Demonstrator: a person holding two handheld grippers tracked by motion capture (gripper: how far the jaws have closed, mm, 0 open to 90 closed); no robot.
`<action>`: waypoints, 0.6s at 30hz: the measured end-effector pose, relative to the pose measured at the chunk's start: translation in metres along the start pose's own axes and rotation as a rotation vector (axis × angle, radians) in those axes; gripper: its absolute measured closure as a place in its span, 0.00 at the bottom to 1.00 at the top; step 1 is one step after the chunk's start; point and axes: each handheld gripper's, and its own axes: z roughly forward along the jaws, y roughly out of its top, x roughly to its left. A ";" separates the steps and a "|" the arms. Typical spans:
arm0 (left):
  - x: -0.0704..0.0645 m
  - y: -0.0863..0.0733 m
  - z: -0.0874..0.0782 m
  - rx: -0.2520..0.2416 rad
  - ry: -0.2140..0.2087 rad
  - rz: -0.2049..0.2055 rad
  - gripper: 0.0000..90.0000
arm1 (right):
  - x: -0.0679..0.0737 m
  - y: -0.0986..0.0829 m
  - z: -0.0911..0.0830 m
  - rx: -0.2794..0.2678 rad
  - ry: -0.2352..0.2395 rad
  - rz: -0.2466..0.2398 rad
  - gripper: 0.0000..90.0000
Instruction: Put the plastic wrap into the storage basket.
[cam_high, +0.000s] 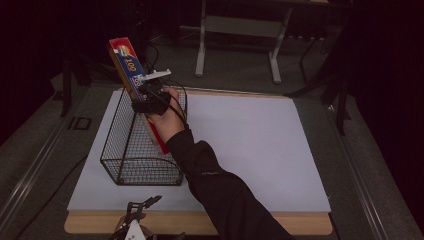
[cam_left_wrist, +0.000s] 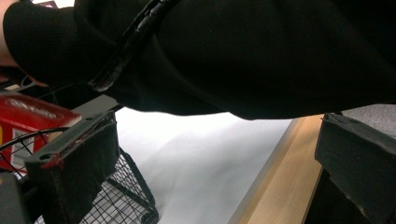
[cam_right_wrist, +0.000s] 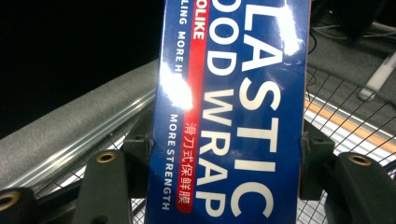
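Note:
A long plastic food wrap box (cam_high: 127, 62), blue and red, stands tilted with its lower end inside a black wire basket (cam_high: 125, 160) and its top leaning up to the far left. My right gripper (cam_high: 150, 97) is shut on the box's middle. In the right gripper view the blue face of the box (cam_right_wrist: 233, 116) sits squeezed between both jaws, with my right gripper (cam_right_wrist: 226, 158) closed on its edges. My left gripper (cam_high: 137, 212) hangs at the table's front edge and is open (cam_left_wrist: 210, 154) with nothing between its jaws.
The basket stands on the left part of a white mat (cam_high: 250, 150) that covers a wooden table (cam_high: 200, 222). A dark sleeve (cam_left_wrist: 233, 51) crosses above the left gripper. A grey table frame (cam_high: 240, 25) stands on the floor beyond.

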 end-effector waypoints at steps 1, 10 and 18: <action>0.000 0.000 0.000 0.000 0.000 -0.001 0.00 | 0.001 -0.002 0.003 0.003 0.000 -0.002 0.44; 0.000 0.000 -0.001 0.000 -0.001 0.001 0.00 | 0.001 -0.024 0.024 0.055 -0.022 0.029 0.44; -0.001 0.000 0.000 0.000 -0.004 0.004 0.00 | -0.005 -0.043 0.037 0.112 -0.042 0.046 0.44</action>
